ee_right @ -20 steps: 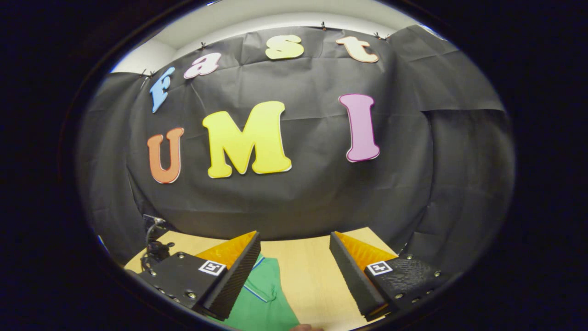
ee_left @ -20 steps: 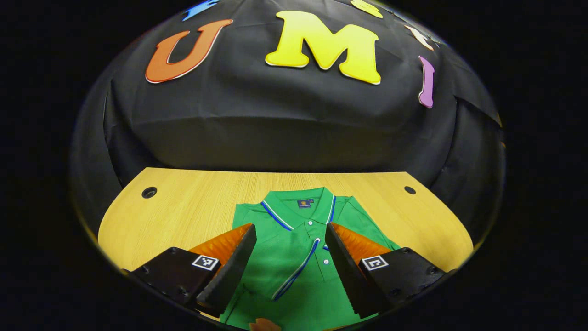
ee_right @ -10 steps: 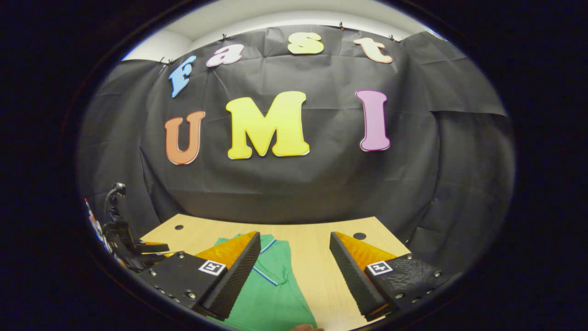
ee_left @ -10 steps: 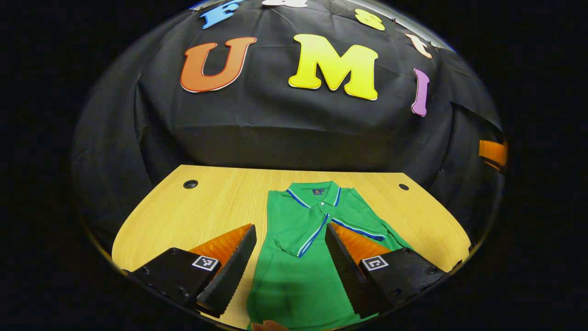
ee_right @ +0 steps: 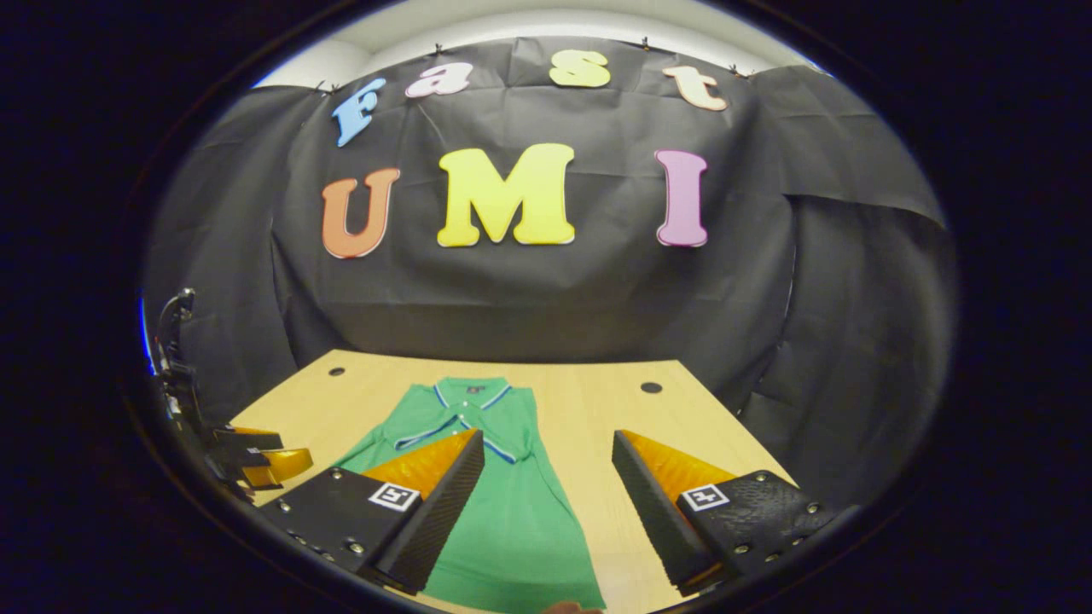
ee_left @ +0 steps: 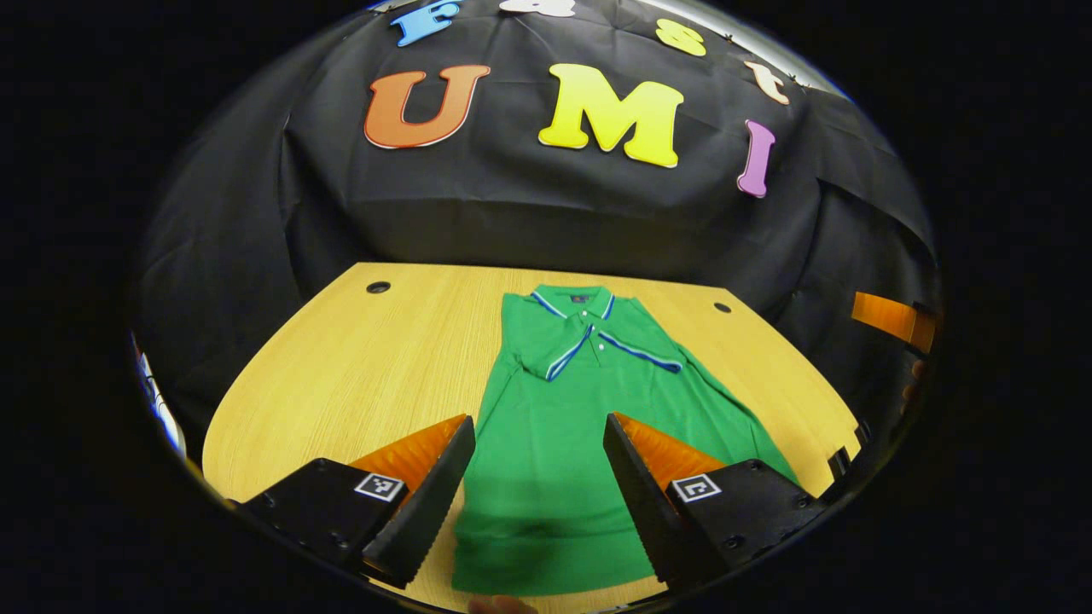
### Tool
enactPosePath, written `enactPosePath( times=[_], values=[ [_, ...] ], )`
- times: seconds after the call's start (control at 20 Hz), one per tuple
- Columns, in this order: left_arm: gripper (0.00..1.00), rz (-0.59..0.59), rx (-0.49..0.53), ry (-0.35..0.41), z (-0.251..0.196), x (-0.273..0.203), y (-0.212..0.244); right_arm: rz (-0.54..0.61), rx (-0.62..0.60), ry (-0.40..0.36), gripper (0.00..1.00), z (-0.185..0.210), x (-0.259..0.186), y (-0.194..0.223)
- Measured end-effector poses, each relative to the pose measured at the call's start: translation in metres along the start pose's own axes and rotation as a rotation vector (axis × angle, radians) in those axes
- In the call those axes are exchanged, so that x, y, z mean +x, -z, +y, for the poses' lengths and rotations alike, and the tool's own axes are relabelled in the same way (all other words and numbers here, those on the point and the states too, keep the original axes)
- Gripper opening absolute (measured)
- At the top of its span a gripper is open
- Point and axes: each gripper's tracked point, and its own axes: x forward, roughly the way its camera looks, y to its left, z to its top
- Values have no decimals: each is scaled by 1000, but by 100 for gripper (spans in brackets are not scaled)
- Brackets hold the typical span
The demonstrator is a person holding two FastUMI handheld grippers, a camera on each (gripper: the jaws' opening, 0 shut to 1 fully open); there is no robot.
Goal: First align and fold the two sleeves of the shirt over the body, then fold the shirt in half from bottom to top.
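Wooden counter (ee_left: 358, 358) now shows the whole green polo shirt (ee_left: 563, 426), sleeves folded in: left claw (ee_left: 536, 486) and right claw (ee_right: 546, 503), both agape and empty, have pulled back, so the bottom-to-top fold remains.

Left gripper (ee_left: 533, 477) and right gripper (ee_right: 546, 495) apparently hover, jaws apart, empty.
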Motion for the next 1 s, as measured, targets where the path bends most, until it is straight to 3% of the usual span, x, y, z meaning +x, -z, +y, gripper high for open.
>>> enactPosePath(
  times=[0.45, 1.0],
  values=[
    [98, 113, -24, -81, 0, -40, 70, 182, -33, -41, 93, -11, -32, 97],
    [98, 225, -10, -129, 17, -40, 117, 347, -27, -25, 95, -20, -36, 172]
  ],
)
